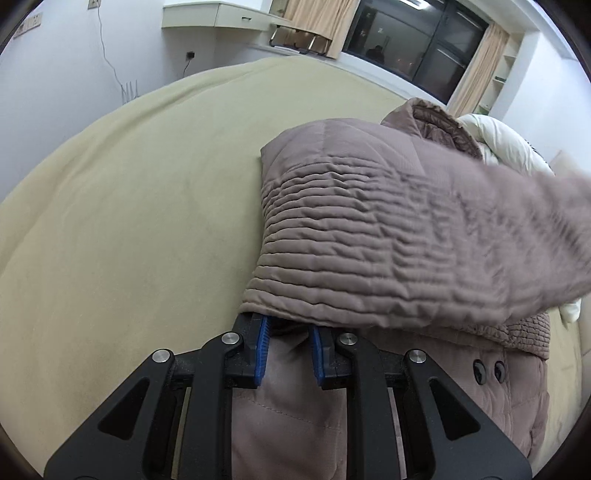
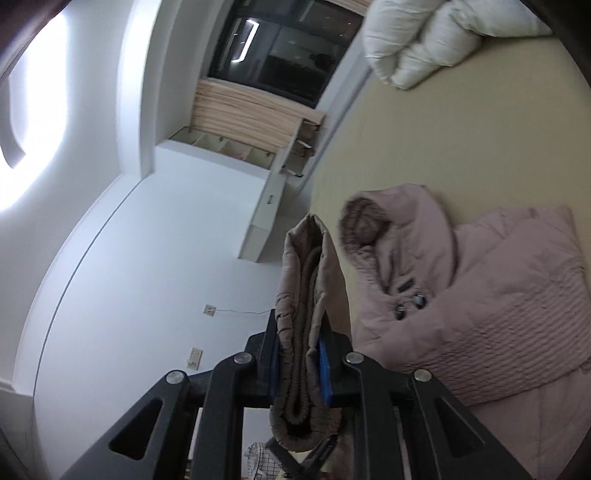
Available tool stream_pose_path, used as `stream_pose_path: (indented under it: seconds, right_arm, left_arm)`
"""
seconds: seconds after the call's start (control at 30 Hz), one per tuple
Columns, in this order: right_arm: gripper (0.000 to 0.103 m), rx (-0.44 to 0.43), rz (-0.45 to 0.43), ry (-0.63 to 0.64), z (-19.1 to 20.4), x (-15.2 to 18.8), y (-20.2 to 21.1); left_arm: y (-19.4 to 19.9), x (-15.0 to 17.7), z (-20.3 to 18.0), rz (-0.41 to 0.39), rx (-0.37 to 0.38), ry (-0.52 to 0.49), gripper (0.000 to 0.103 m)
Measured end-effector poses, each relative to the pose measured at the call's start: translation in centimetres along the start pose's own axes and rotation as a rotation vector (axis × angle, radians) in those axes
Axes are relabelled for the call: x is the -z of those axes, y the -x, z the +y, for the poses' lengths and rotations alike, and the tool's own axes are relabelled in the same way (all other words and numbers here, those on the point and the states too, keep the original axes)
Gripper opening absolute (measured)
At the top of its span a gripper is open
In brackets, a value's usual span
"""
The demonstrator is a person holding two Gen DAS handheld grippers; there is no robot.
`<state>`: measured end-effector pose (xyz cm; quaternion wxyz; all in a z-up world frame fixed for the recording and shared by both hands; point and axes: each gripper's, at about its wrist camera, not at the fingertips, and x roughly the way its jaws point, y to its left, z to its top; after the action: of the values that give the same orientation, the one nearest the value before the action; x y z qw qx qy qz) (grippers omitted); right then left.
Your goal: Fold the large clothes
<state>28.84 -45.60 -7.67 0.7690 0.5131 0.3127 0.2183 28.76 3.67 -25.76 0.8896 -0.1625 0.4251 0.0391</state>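
A mauve quilted hooded coat (image 1: 369,229) lies on the beige bed (image 1: 129,221); it also shows in the right wrist view (image 2: 498,295) with its hood (image 2: 399,221) and dark buttons. My left gripper (image 1: 288,332) has its blue-padded fingers (image 1: 261,350) either side of coat fabric, with the tips hidden under a folded-over quilted part. My right gripper (image 2: 298,354) is shut on the sleeve cuff (image 2: 306,295), which has a knitted inner rib, and holds it lifted above the bed. A sleeve (image 1: 535,221) sweeps blurred across the coat.
A white duvet (image 2: 424,37) is bunched at the bed's far end, also visible behind the hood (image 1: 506,140). A dark window with tan curtains (image 1: 417,40), a white wall desk (image 1: 221,16) and white walls surround the bed (image 2: 461,129).
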Motion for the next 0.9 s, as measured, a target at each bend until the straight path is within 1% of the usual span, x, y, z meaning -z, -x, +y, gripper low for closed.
stream_pose_path:
  seconds: [0.07, 0.1, 0.2, 0.23, 0.3, 0.37, 0.4, 0.43, 0.5, 0.53, 0.57, 0.63, 0.67, 0.7, 0.73, 0.77, 0.83, 0.87, 0.9]
  right_arm:
    - [0.019, 0.088, -0.007, -0.049, -4.3, -0.3, -0.2]
    - [0.019, 0.141, -0.005, -0.095, -7.2, -0.3, -0.2]
    - [0.019, 0.261, 0.001, -0.167, -13.1, -0.1, -0.1]
    - [0.019, 0.285, 0.003, -0.185, -14.5, 0.1, 0.0]
    - [0.02, 0.28, 0.002, -0.228, -16.8, 0.4, 0.4]
    - [0.02, 0.277, -0.004, -0.215, -17.1, 0.3, 0.7]
    - [0.02, 0.289, -0.001, -0.196, -16.8, 0.1, 0.7]
    - [0.02, 0.299, 0.004, -0.176, -16.5, -0.2, 0.7]
    - [0.02, 0.316, 0.01, -0.135, -15.7, -0.8, 0.8]
    - [0.02, 0.325, 0.011, -0.116, -15.3, -1.0, 0.7]
    - [0.02, 0.335, 0.01, -0.098, -14.7, -0.8, 0.6]
    - [0.02, 0.353, 0.009, -0.088, -14.7, -1.2, 0.8]
    - [0.02, 0.36, 0.008, -0.088, -14.9, -1.1, 0.8]
    - [0.021, 0.368, 0.008, -0.089, -15.4, -0.8, 0.9]
    - [0.022, 0.375, 0.007, -0.092, -15.8, -0.7, 1.0]
    - [0.022, 0.387, 0.003, -0.089, -16.2, -0.6, 0.9]
    - [0.025, 0.398, -0.005, -0.078, -16.7, -0.4, 0.4]
    - [0.026, 0.403, -0.011, -0.07, -16.8, -0.3, 0.5]
    - [0.032, 0.419, -0.02, -0.057, -16.5, -0.2, 0.8]
  left_arm:
    - [0.1, 0.0, -0.1, 0.019, 0.002, -0.007, 0.018]
    - [0.3, 0.1, -0.2, 0.037, 0.008, -0.017, 0.018]
    - [1.4, -0.1, -1.1, 0.067, 0.032, -0.085, 0.018]
    - [2.1, -0.1, -1.2, 0.068, 0.04, -0.104, 0.018]
    - [3.6, -0.4, -1.6, 0.053, 0.044, -0.126, 0.018]
    - [5.3, -2.4, -2.1, -0.033, 0.008, -0.16, 0.018]
    - [5.7, -2.9, -2.8, -0.059, 0.001, -0.173, 0.018]
    - [5.9, -4.4, -3.5, -0.093, -0.004, -0.2, 0.018]
    - [5.3, -6.7, -5.3, -0.13, -0.027, -0.274, 0.018]
    - [4.8, -7.4, -6.1, -0.133, -0.037, -0.308, 0.018]
    - [3.8, -8.1, -6.8, -0.127, -0.051, -0.337, 0.018]
    - [1.0, -8.9, -8.0, -0.077, -0.069, -0.376, 0.018]
    - [-0.7, -9.3, -8.4, -0.036, -0.086, -0.388, 0.018]
    - [-2.8, -8.8, -8.4, 0.024, -0.097, -0.399, 0.018]
    - [-4.6, -8.4, -8.2, 0.062, -0.106, -0.409, 0.017]
    - [-5.2, -7.5, -8.1, 0.052, -0.118, -0.427, 0.017]
    - [-5.3, -7.0, -9.0, 0.017, -0.154, -0.474, 0.017]
    - [-5.1, -7.1, -9.3, 0.017, -0.155, -0.484, 0.017]
    - [-4.8, -7.4, -9.4, 0.024, -0.147, -0.487, 0.017]
